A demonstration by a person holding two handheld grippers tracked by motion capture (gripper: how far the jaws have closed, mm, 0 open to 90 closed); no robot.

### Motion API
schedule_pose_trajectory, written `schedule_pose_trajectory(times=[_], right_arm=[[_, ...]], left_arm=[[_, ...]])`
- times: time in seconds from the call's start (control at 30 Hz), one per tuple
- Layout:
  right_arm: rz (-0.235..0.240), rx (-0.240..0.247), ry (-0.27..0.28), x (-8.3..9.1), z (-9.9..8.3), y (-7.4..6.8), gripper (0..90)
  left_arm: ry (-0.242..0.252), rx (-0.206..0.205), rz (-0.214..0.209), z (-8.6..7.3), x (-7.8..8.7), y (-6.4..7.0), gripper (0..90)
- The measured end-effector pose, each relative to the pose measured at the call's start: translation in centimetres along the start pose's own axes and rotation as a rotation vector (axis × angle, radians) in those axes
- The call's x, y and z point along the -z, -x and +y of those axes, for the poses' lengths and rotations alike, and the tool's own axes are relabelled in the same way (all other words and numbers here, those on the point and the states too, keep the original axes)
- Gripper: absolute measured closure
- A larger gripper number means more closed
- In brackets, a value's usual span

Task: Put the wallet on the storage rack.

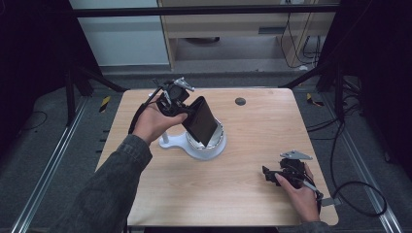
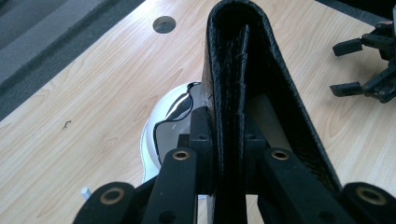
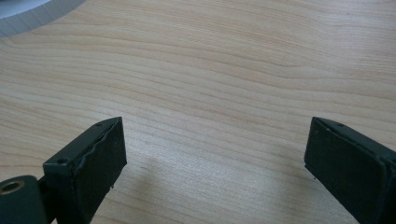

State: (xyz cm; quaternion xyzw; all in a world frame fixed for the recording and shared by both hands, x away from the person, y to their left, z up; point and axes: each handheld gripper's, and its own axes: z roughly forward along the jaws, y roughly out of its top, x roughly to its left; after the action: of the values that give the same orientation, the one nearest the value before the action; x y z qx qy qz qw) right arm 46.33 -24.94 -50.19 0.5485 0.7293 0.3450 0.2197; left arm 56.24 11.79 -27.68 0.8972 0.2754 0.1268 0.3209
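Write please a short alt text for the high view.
The left gripper holds a black wallet tilted over a white scale on a wooden table. The right gripper rests open near the table's front right corner.

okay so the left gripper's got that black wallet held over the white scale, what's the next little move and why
Probably lower the left gripper a little and set the black wallet flat on the white scale. Its jaws are shut on the wallet, which hangs tilted above the scale's shiny round plate, while the right gripper waits open near the table's front edge.
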Motion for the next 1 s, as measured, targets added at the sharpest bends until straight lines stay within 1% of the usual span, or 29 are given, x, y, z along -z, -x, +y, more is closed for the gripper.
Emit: schedule_pose_trajectory(times=[0.07,0.13,0.23,0.47,0.73,0.8,1.0], right_arm=[[-0.004,0.004,-0.002,0.0,0.0,0.1,5.9],[-0.001,-0.003,-0.004,0.0,-0.1,0.0,5.9],[0.001,0.002,-0.010,-0.2,-0.1,-0.1,5.9],[0.001,0.020,-0.020,-0.2,-0.1,-0.2,5.8],[0.003,0.017,-0.024,-0.3,-0.1,-0.3,5.7],[0.006,0.022,-0.028,-0.4,-0.2,-0.3,5.6],[0.001,0.017,-0.039,-0.5,-0.2,-0.4,5.6]], left_arm=[[-0.003,0.001,-0.001,0.1,-0.5,-0.1,80.3],[-0.010,-0.003,-0.008,0.2,-0.9,-0.2,80.2],[-0.024,-0.003,-0.021,0.2,-1.6,-0.4,80.2],[-0.052,0.003,-0.040,-0.3,-3.2,-0.5,80.1],[-0.046,0.015,-0.058,-0.2,-3.8,-0.6,80.0],[-0.052,0.018,-0.058,-0.1,-4.0,-0.7,79.9],[-0.055,0.042,-0.061,0.0,-4.7,-1.2,79.5]])
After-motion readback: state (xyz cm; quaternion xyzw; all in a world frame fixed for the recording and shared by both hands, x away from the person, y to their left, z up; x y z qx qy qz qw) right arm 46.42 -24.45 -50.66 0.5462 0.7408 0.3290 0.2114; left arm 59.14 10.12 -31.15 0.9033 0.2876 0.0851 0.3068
